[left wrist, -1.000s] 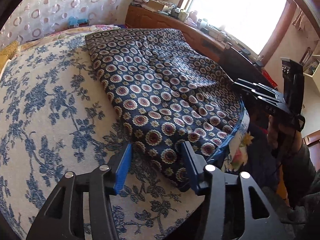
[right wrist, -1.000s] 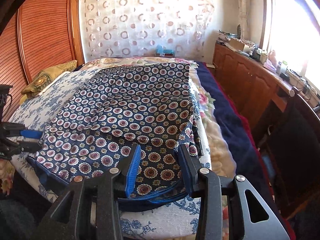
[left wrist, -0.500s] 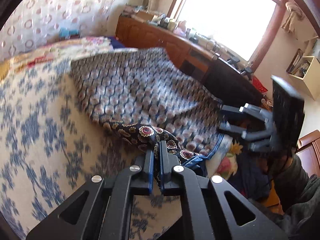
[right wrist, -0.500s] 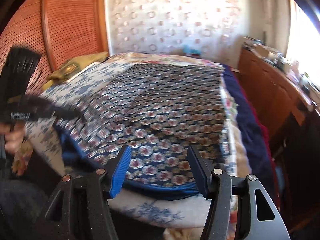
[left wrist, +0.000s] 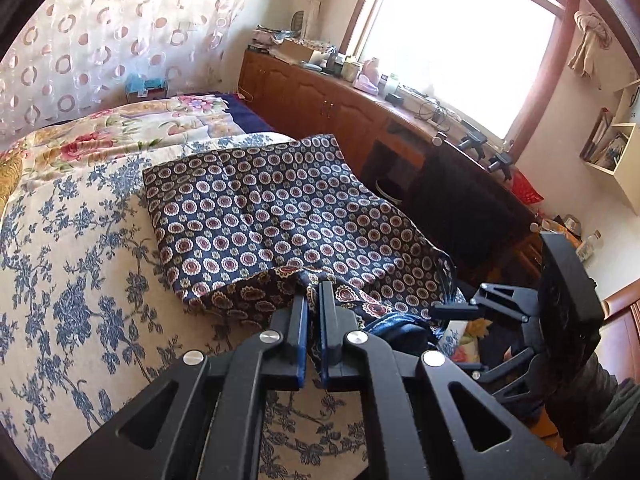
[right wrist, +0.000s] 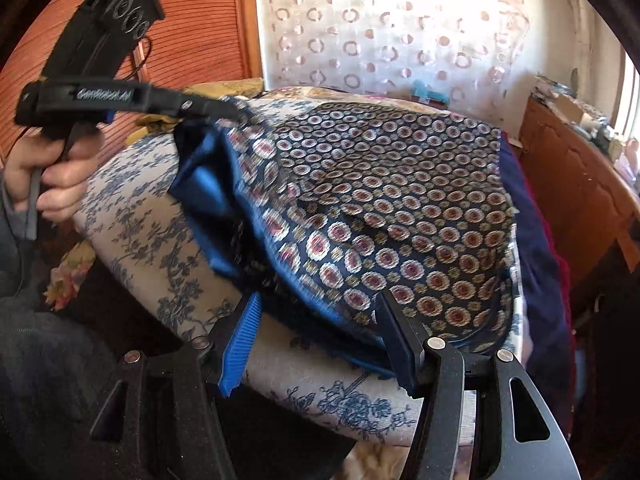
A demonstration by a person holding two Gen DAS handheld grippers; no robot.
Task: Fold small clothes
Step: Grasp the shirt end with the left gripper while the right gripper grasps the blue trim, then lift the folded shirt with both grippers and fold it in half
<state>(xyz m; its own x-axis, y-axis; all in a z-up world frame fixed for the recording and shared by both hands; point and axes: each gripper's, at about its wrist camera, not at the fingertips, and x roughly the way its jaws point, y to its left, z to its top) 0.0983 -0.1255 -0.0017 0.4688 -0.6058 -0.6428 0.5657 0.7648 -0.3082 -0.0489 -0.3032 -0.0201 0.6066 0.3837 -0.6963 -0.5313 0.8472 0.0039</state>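
A dark blue garment (left wrist: pixel 280 216) with round red-and-white medallions lies on the bed; it also shows in the right wrist view (right wrist: pixel 400 216). My left gripper (left wrist: pixel 314 300) is shut on the garment's near corner and lifts it, turning up the plain blue lining (right wrist: pixel 204 184). The left gripper also shows at the upper left of the right wrist view (right wrist: pixel 236 114). My right gripper (right wrist: pixel 320 320) is open, its fingers on either side of the garment's near hem at the bed edge, holding nothing. It also shows at the right of the left wrist view (left wrist: pixel 436 310).
The bed has a white sheet with blue flowers (left wrist: pixel 72 280) and a floral quilt (left wrist: pixel 120 132) further back. A wooden cabinet (left wrist: pixel 328 108) with clutter runs under the window on the right. A wooden slatted door (right wrist: pixel 192 40) stands at the left.
My left gripper closed on the garment's near corner and has lifted it up and over toward the far side. My right gripper stayed open and shifted along the near hem.
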